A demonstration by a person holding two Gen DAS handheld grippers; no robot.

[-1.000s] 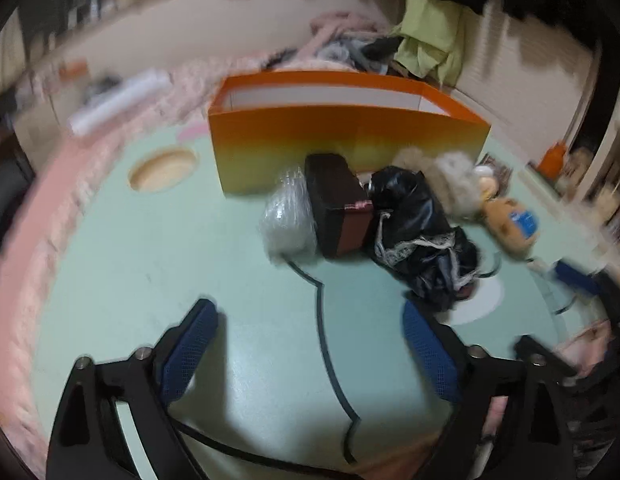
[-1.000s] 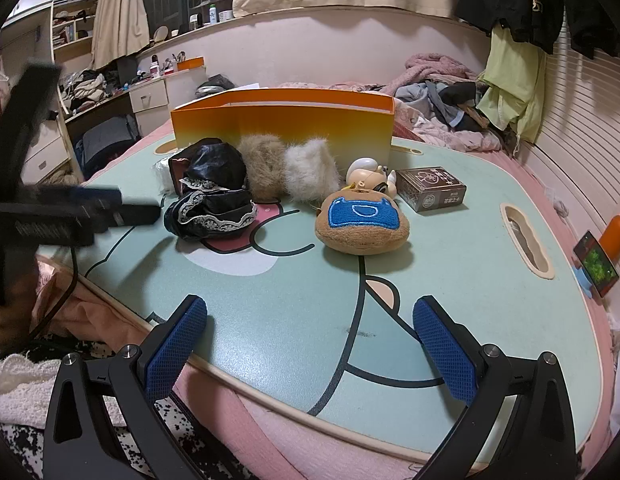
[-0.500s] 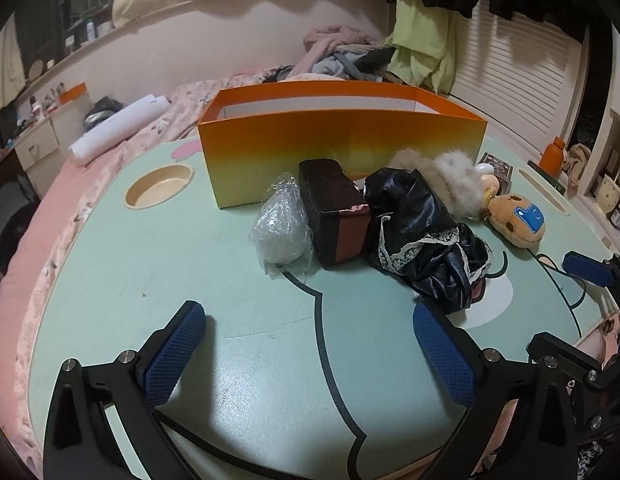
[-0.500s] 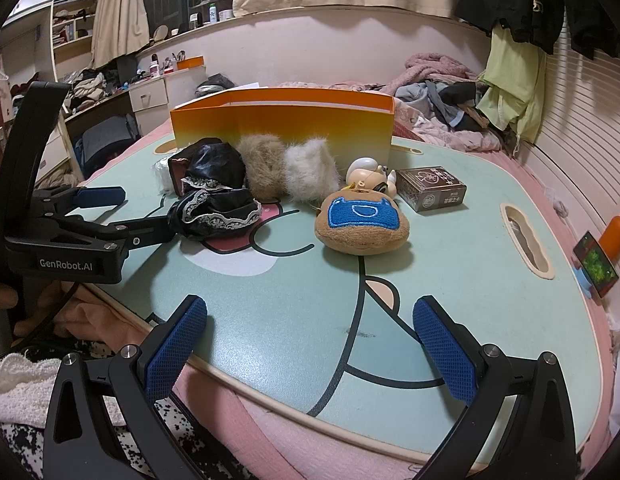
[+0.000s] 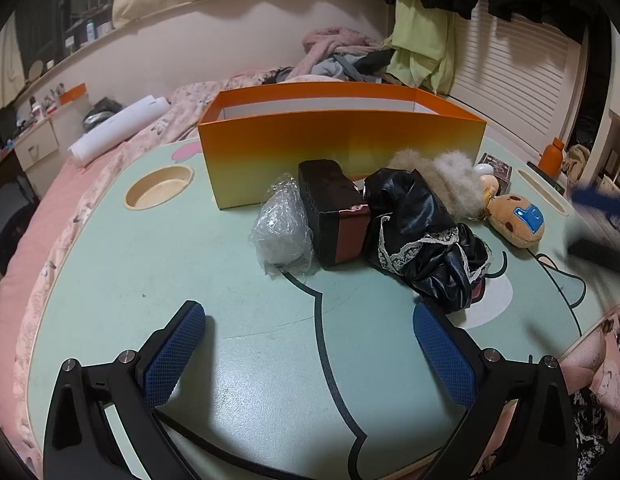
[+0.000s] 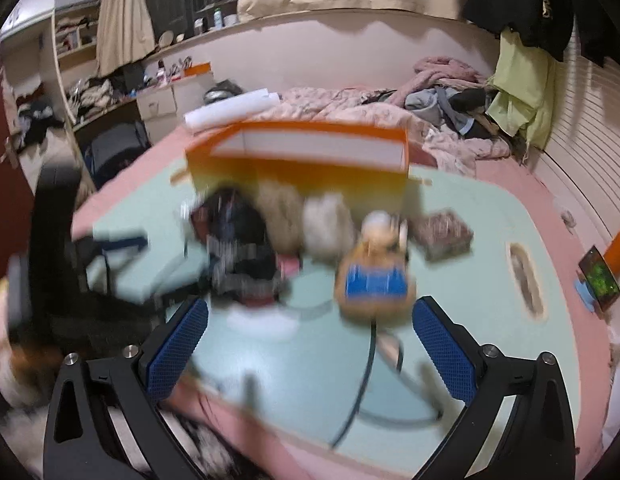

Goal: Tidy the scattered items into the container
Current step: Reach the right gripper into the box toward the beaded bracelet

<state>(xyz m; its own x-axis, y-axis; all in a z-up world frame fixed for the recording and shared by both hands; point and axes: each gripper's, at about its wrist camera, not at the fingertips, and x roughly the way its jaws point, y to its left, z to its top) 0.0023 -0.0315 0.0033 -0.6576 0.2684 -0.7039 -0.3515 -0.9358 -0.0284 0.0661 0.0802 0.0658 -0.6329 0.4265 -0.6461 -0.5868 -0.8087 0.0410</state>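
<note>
An orange box stands open-topped at the back of the green lap table. Before it lie a crumpled clear bag, a dark red case, a black lace-trimmed garment, two fur puffs, a brown plush with a blue patch and a small dark box. My left gripper hangs open over bare table in front of them. My right gripper is wide, its jaws closing slightly, with nothing between them; the blurred plush lies just beyond it.
The table has a round cup recess at the left and a slot at the right. Pink bedding surrounds it, with a rolled white sheet and a clothes pile behind. A black cable runs under my left gripper.
The right wrist view has gone blurred: my right gripper has risen, so the box's inside now shows. The left view has steadied after its early blur, and the left gripper holds still.
</note>
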